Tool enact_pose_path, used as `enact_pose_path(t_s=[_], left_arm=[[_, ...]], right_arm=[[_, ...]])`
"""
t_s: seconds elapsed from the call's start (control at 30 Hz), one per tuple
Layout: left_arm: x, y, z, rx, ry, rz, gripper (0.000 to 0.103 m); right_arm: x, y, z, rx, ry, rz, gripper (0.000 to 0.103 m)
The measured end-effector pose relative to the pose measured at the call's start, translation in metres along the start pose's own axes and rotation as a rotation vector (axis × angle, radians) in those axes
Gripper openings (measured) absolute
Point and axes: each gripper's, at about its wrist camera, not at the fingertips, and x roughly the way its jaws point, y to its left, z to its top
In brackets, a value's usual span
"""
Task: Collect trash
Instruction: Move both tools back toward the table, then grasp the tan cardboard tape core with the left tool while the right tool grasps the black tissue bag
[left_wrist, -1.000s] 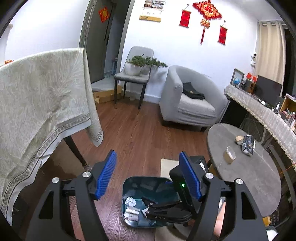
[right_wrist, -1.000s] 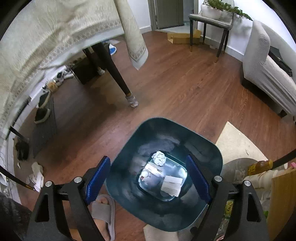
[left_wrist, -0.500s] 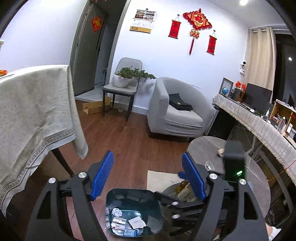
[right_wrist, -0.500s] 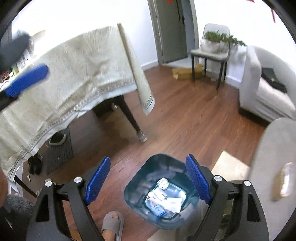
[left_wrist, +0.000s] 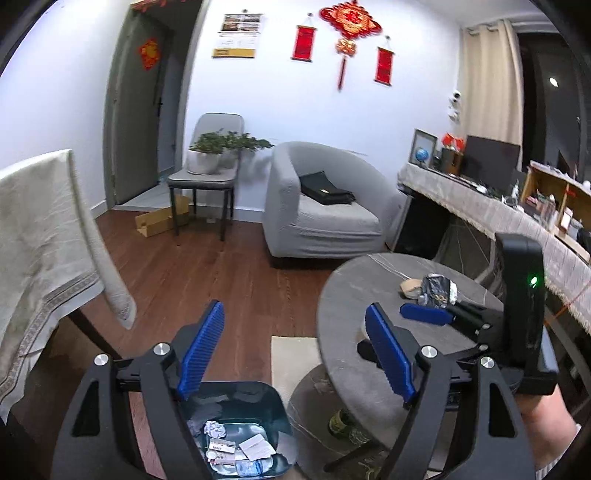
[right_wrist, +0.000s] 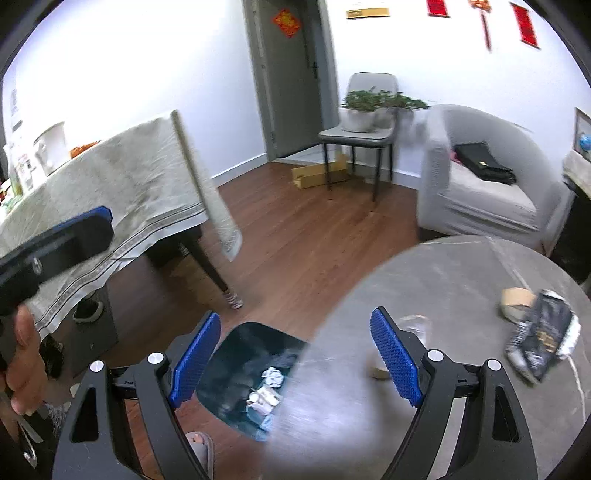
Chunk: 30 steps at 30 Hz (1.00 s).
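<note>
A dark teal trash bin stands on the floor with crumpled paper and wrappers inside; it also shows in the right wrist view. On the round grey table lie a black foil wrapper, a tan piece and a clear plastic piece. The wrapper also shows in the left wrist view. My left gripper is open and empty above the bin's edge. My right gripper is open and empty over the table's near edge.
A table with a beige cloth stands at the left. A grey armchair, a chair with a plant and a cardboard box stand at the back. A long shelf runs along the right. A slippered foot is near the bin.
Both grippers have risen and tilted up from the bin toward the round table. The right gripper moved right, over the table's edge. Both stayed open.
</note>
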Motion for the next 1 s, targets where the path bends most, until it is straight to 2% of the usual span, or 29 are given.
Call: enact_pose_path(t_s=[0.3, 0.5, 1.0], left_arm=[[0.035, -0.032, -0.011, 0.064, 0.053, -0.014, 0.081], [0.063, -0.044, -0.024, 0.111, 0.102, 0.017, 0.081], [0.105, -0.06, -0.042, 0.106, 0.184, -0.019, 0.08]], right_arm=[[-0.033, -0.051, -0.017, 0.044, -0.015, -0.094, 0.084], [-0.046, -0.081, -0.024, 0.092, -0.012, -0.144, 0.084], [-0.05, -0.129, -0.041, 0.232, 0.036, -0.276, 0.085]])
